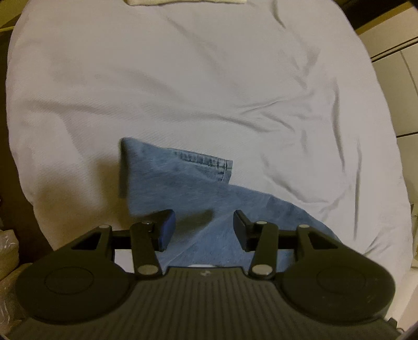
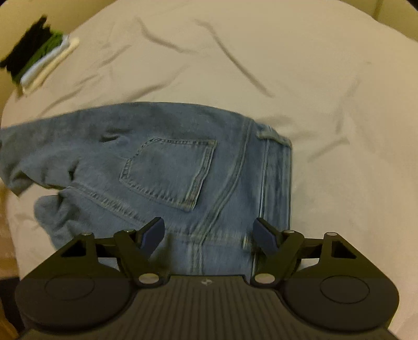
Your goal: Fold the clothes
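Observation:
A pair of light blue jeans (image 2: 162, 167) lies on a white bed sheet (image 2: 287, 65), back pocket up, waistband to the right. In the left wrist view a leg end of the jeans (image 1: 183, 183) with its stitched hem lies flat on the sheet. My left gripper (image 1: 203, 222) is open and empty, hovering just above the leg fabric. My right gripper (image 2: 209, 232) is open and empty, just above the seat of the jeans near the waistband.
A stack of folded clothes (image 2: 39, 52), black, green and white, sits at the far left of the bed. A white folded item (image 1: 183, 2) lies at the far edge. Cupboard fronts (image 1: 392, 52) stand beyond the bed on the right.

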A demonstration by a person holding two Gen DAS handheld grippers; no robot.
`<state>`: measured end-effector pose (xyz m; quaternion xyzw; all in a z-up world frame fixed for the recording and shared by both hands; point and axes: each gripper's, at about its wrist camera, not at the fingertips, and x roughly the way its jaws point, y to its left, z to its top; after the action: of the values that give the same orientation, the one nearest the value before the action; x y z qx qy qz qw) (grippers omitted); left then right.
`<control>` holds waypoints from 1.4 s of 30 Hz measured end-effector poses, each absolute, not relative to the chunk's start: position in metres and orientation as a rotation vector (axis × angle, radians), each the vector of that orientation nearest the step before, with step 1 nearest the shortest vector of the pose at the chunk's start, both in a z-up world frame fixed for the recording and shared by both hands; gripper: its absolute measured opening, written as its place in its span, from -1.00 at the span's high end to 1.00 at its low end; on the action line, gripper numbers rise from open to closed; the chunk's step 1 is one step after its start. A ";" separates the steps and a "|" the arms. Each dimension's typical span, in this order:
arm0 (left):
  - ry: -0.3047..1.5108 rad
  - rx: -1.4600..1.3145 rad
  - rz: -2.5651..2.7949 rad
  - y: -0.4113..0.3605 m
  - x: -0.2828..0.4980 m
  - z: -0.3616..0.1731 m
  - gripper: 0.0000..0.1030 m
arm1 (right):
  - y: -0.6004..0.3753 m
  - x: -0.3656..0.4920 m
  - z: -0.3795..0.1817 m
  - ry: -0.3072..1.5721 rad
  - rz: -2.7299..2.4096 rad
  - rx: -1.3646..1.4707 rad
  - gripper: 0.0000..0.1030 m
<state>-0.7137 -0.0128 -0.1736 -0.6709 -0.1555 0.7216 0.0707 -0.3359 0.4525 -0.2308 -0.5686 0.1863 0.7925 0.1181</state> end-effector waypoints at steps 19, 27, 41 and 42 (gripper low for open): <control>-0.402 -2.214 2.113 0.002 -0.774 -0.257 0.03 | 0.538 -0.465 -0.334 0.274 2.298 -2.055 0.07; -0.404 -2.170 2.135 -0.006 -0.766 -0.246 0.03 | 0.482 -0.408 -0.268 0.030 2.341 -1.873 0.85; -0.516 -2.010 2.059 -0.050 -0.666 -0.199 0.04 | 0.257 -0.141 -0.141 0.052 2.146 -1.491 0.86; -0.515 -2.014 2.050 -0.052 -0.659 -0.199 0.04 | 0.239 -0.125 -0.158 0.093 2.118 -1.528 0.87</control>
<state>-0.6587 -0.0525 -0.1989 -0.6856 -0.1754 0.6978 0.1108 -0.1249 0.2391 -0.1579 -0.5643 0.0344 0.7825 0.2610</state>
